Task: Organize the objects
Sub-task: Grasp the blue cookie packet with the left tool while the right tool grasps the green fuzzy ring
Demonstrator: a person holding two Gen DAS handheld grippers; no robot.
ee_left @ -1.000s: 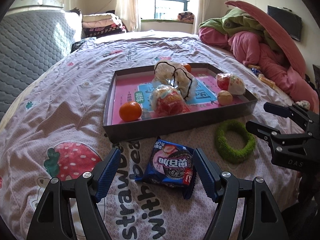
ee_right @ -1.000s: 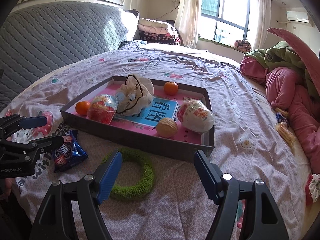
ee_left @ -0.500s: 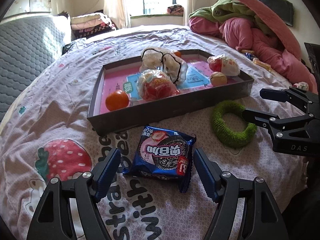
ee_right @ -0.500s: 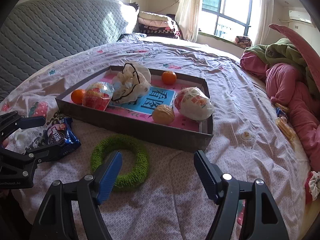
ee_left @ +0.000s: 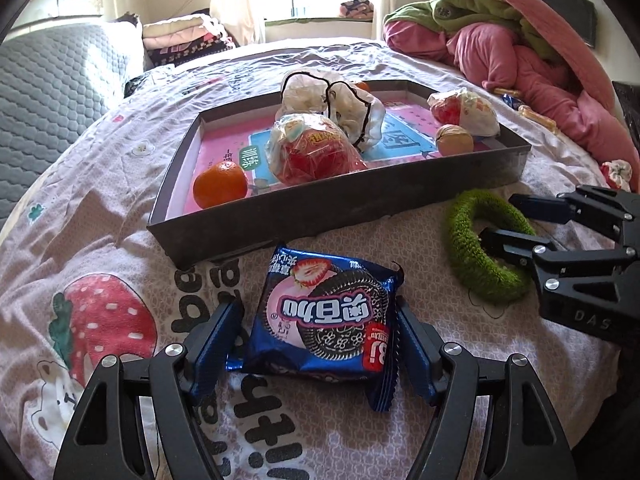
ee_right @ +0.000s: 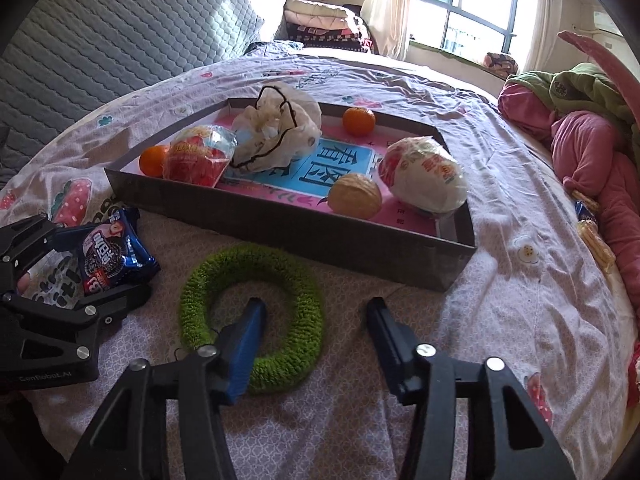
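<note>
A blue cookie packet point(ee_left: 324, 316) lies on the bedsheet, between the open fingers of my left gripper point(ee_left: 320, 320); it also shows in the right wrist view point(ee_right: 110, 250). A green fuzzy ring point(ee_right: 252, 312) lies beside it, in front of the tray. My right gripper point(ee_right: 316, 320) is open and straddles the ring's right side, its left finger point(ee_right: 246, 344) inside the ring's hole. The grey tray point(ee_left: 360, 204) holds two oranges, a walnut, two wrapped snacks and a white bag.
A pile of pink and green bedding point(ee_left: 520, 40) lies to the right. A grey quilted headboard point(ee_right: 100, 40) stands to the left. Small snack packets point(ee_right: 592, 232) lie on the sheet near the pink bedding.
Both grippers have moved forward and down. The cookie packet now lies between the left fingers, and the right gripper's left finger has entered the ring's hole.
</note>
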